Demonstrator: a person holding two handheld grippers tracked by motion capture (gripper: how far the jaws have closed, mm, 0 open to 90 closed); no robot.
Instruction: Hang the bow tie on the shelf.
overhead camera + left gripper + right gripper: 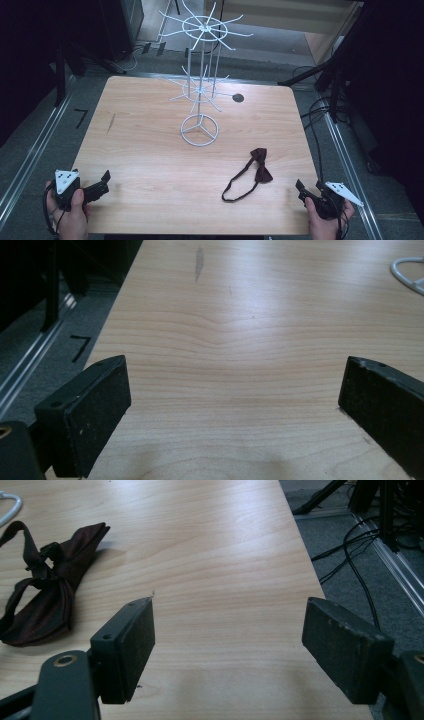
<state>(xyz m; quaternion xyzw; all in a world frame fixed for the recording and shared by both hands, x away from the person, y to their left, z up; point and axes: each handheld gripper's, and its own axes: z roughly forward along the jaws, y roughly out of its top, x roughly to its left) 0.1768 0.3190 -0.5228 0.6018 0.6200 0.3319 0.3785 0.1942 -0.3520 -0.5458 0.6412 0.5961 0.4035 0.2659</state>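
A: What do we have on the wooden table (150,150)?

B: We see a white wire display stand (200,90) upright toward the far middle of it, with a round ring base and two tiers of spoke-like hooks. We'll place everything against that stand.

A: Where is the bow tie (255,170)?

B: It lies flat on the wood, nearer to us than the stand's base and off to its right, apart from it. Its dark maroon bow points toward the stand, and its thin strap loops back toward our edge of the table. In the right gripper view the bow tie (45,595) sits to the left of the jaws, touching neither.

A: And our grippers?

B: The left gripper (102,182) is well apart from the stand, at the near left corner, held in the left hand (75,215). In the left gripper view the left gripper (235,400) has its jaws spread wide, with only bare wood between them. The right gripper (302,190) is at the near right corner, in the right hand (325,222), just beyond the bow tie's strap as seen from the stand. In its own view the right gripper (230,645) also has its jaws wide apart, holding nothing.

A: Anything else near the stand?

B: A small dark round spot (238,97) on the table, just to its right.
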